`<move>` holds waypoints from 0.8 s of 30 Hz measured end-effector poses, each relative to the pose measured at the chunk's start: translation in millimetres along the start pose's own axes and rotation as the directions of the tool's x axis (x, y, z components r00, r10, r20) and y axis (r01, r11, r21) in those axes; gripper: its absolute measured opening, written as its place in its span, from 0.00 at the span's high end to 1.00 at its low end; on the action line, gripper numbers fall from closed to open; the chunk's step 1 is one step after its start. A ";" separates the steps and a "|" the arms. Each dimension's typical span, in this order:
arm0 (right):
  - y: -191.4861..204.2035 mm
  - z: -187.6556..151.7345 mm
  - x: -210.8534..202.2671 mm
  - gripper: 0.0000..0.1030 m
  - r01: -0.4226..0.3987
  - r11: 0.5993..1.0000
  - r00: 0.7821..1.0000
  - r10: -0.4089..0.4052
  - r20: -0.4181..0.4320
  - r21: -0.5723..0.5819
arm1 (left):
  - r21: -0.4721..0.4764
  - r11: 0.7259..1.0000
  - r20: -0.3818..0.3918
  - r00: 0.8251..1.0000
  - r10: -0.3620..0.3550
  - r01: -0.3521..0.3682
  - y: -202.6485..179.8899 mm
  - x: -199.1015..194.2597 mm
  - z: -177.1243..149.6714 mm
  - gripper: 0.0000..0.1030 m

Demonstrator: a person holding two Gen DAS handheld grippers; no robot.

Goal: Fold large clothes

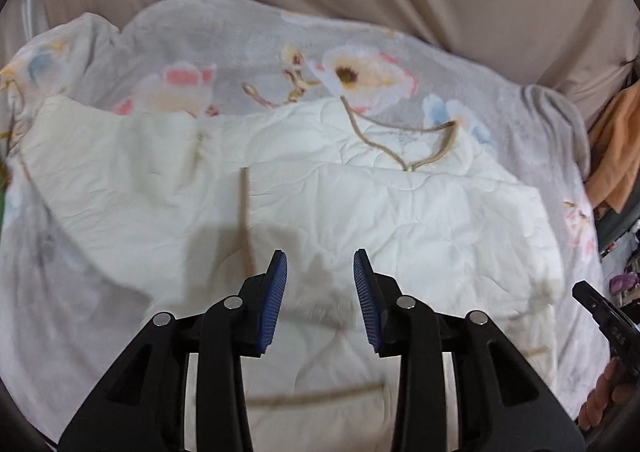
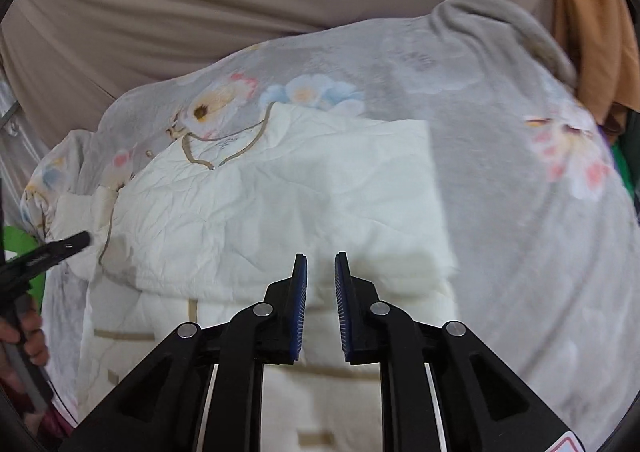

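**Two empty grippers above a half-folded white jacket**

Two views show the same scene. From the left wrist, the left gripper (image 1: pixel 320 264) hangs over the lower middle of the white jacket (image 1: pixel 304 204), its blue pads a moderate way apart with nothing between them, so the cloth lies free. The jacket is spread flat on a flowered blanket (image 1: pixel 240 36), collar toward the far side, probably so its panels can be turned over cleanly. Its right side looks already folded inward, giving a straight edge there. Right of the jacket, the other tool's black tip shows at the picture's edge.

From the right wrist, the right gripper (image 2: pixel 321 264) hovers over the jacket's folded right side, near its straight edge; the pads stand narrowly apart and grip nothing. Left of the jacket, the left gripper's tip reaches toward the sleeve side, which looks not yet folded. Beige curtain (image 2: pixel 200 12) hangs beyond the jacket.
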State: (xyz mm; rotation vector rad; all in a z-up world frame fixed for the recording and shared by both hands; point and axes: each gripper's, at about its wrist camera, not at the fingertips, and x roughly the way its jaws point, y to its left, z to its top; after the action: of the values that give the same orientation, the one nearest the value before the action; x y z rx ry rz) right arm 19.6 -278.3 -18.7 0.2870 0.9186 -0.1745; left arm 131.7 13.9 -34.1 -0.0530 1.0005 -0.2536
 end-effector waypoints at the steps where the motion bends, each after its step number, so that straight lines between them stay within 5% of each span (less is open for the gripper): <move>1: 5.8 0.6 15.3 0.88 0.006 1.000 1.000 -0.006 -0.015 -0.014 | 0.009 1.000 -0.021 1.000 0.005 -0.005 -3.0 16.3 -1.7 0.68; 5: -10.0 -4.7 66.9 0.96 0.100 0.995 0.990 -0.101 -0.103 -0.018 | 0.011 0.999 -0.109 0.993 0.044 -0.043 1.2 69.1 -13.7 0.68; 8: -50.9 -15.0 70.3 1.00 0.196 0.978 0.975 -0.187 -0.119 0.069 | 0.006 0.999 -0.107 0.993 0.041 -0.040 7.5 68.3 -17.2 0.68; 13: -46.7 -6.9 53.0 1.00 0.204 0.978 0.976 -0.200 -0.085 0.044 | 0.025 0.997 -0.118 0.990 0.071 -0.068 3.3 66.8 -15.0 0.68; 16: -49.6 -14.6 79.4 1.00 0.227 0.974 0.963 -0.223 -0.154 0.014 | 0.037 0.996 -0.120 0.989 0.083 -0.079 -0.5 70.8 -15.6 0.68; 21: -44.2 -7.1 53.4 1.00 0.219 0.974 0.974 -0.214 -0.078 0.056 | 0.042 0.996 -0.114 0.990 0.083 -0.079 1.4 70.1 -17.1 0.68; 24: -52.2 -17.4 77.8 1.00 0.236 0.971 0.961 -0.228 -0.158 0.038 | 0.024 0.998 -0.112 0.992 0.065 -0.062 5.2 67.1 -16.1 0.68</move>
State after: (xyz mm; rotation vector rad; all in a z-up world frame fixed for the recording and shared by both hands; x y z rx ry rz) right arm 38.8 -324.2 -100.0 0.2470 1.1007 -0.4002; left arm 153.5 4.3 -99.0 0.0118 1.1100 -0.2101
